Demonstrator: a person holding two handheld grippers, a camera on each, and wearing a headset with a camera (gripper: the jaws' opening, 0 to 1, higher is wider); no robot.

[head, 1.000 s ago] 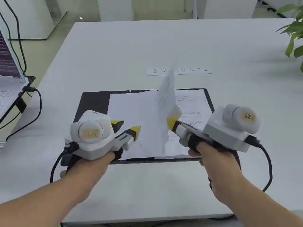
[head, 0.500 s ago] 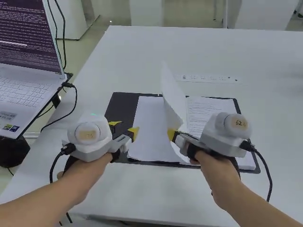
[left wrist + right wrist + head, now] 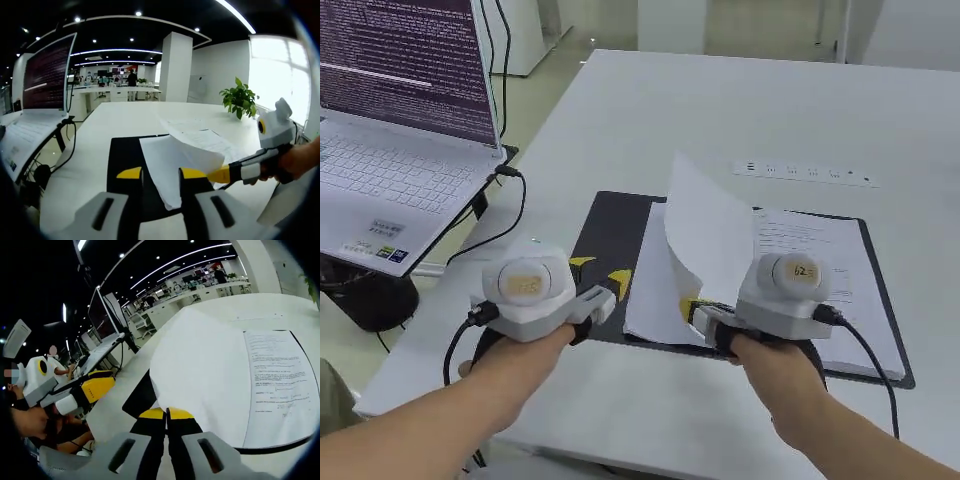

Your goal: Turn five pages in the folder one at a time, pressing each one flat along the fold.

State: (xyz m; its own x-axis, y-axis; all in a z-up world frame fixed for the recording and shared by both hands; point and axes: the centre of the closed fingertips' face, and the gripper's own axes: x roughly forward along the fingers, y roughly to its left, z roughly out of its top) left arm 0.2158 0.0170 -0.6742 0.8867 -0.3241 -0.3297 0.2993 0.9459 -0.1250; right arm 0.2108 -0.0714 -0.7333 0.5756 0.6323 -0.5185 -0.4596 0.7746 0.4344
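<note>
Head view looks down; gripper views share folder point(image 3: 610, 230).

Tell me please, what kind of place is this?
Most likely an open-plan office: an open laptop beside a large white table, rows of desks under ceiling spotlights farther back, and a potted plant.

Parted left tongs point(image 3: 161, 173) face folder point(image 3: 124, 150) and lifted page point(image 3: 176, 156).
</note>
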